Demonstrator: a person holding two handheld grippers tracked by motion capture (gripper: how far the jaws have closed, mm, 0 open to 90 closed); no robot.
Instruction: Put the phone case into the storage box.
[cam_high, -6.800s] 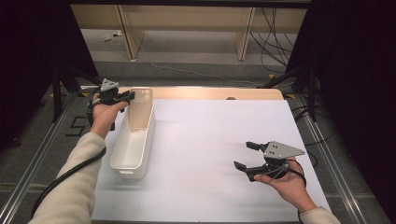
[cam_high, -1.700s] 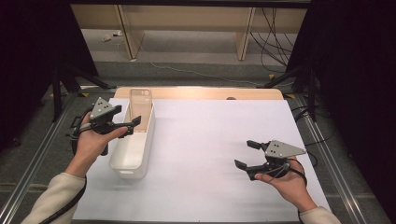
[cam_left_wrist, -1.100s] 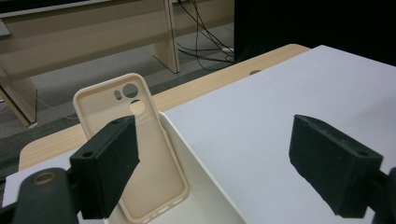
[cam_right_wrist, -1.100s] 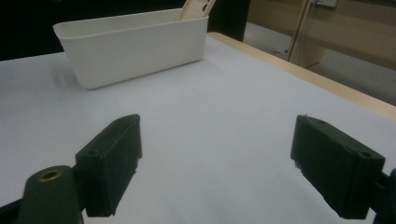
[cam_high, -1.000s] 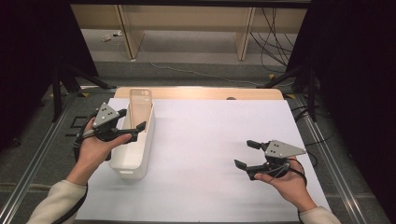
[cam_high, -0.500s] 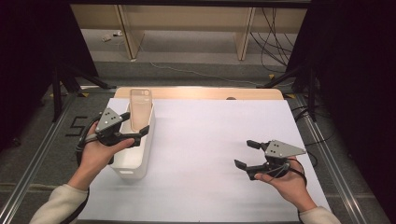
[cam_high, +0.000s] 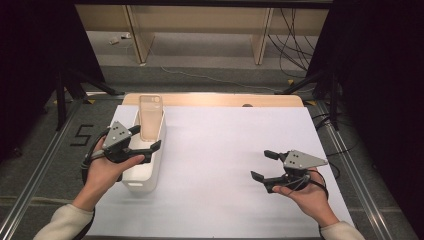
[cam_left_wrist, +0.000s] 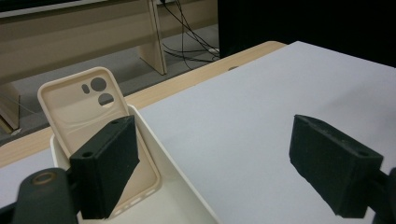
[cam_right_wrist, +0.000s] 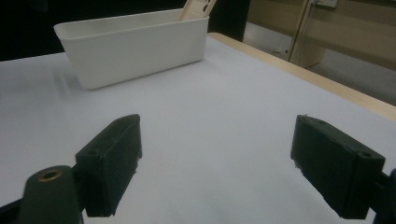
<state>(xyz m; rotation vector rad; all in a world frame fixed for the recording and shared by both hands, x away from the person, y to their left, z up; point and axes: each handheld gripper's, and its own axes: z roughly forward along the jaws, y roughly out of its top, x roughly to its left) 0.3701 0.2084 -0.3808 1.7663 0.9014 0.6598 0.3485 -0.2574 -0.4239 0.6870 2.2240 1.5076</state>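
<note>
Currently left hand-held gripper (cam_high: 148, 139) is held open astride the long white plastic bin's (cam_high: 141, 172) wall, beige phone case (cam_high: 150, 117) leaned inside; right hand-held gripper (cam_high: 261, 166) open, well apart.

Right tongs (cam_right_wrist: 217, 163) open over white table (cam_right_wrist: 224, 116), white bin (cam_right_wrist: 135, 46) beyond (phone case (cam_right_wrist: 196, 9) poking out), nothing held.

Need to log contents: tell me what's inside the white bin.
The white bin holds a beige phone case, leaning upright against its far end, camera cutouts at top. The case's lower part is hidden behind the left gripper, and the bin floor beneath that gripper is hidden too.
</note>
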